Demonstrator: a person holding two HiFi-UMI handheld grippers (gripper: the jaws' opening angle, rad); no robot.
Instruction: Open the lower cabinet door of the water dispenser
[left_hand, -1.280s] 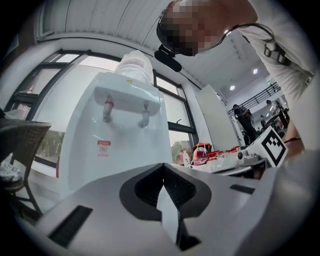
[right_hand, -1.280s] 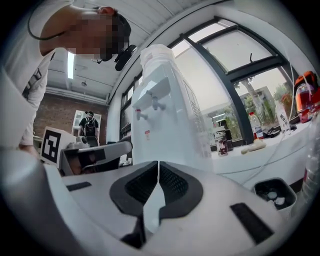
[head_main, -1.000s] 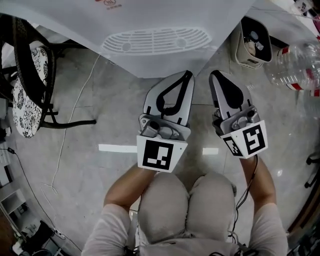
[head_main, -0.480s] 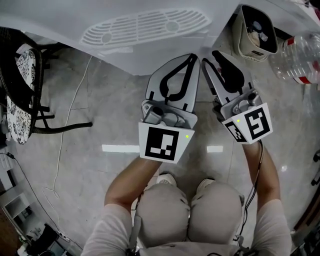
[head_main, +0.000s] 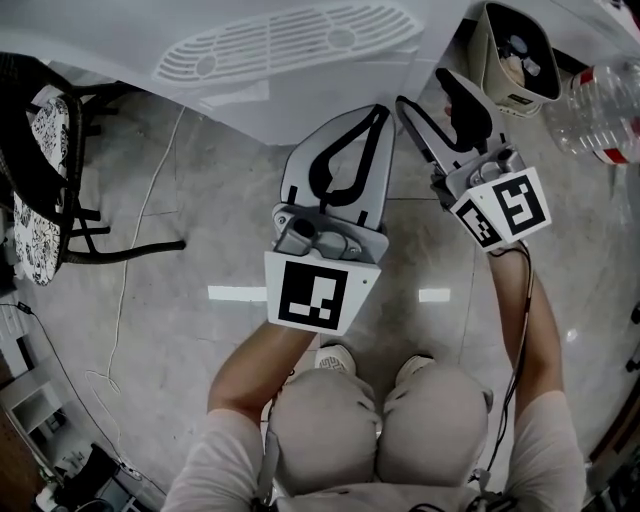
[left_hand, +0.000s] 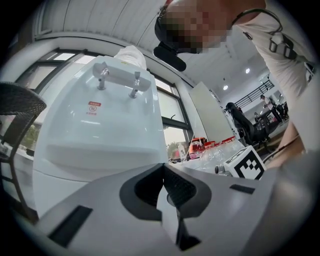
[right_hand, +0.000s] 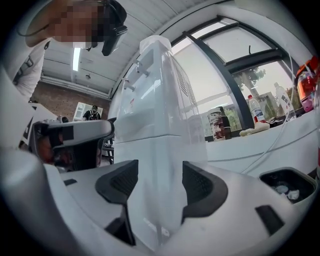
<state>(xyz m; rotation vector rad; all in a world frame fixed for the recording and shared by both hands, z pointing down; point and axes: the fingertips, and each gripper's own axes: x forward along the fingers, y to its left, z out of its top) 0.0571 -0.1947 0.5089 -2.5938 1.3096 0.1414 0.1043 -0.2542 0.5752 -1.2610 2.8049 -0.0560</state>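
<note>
White water dispenser (head_main: 290, 45) stands before the empty, just-opened right tongs (head_main: 422, 88).

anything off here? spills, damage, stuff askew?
Nothing spilled or broken. Two minor oddities: a large clear bottle seems to lie on its side on the floor beside the bin, and a thin white cable trails loose across the floor near the chair.

Head view: steeply down from overhead. Gripper views: low, facing the water dispenser (left_hand: 95, 130) close ahead. All three share it.
</note>
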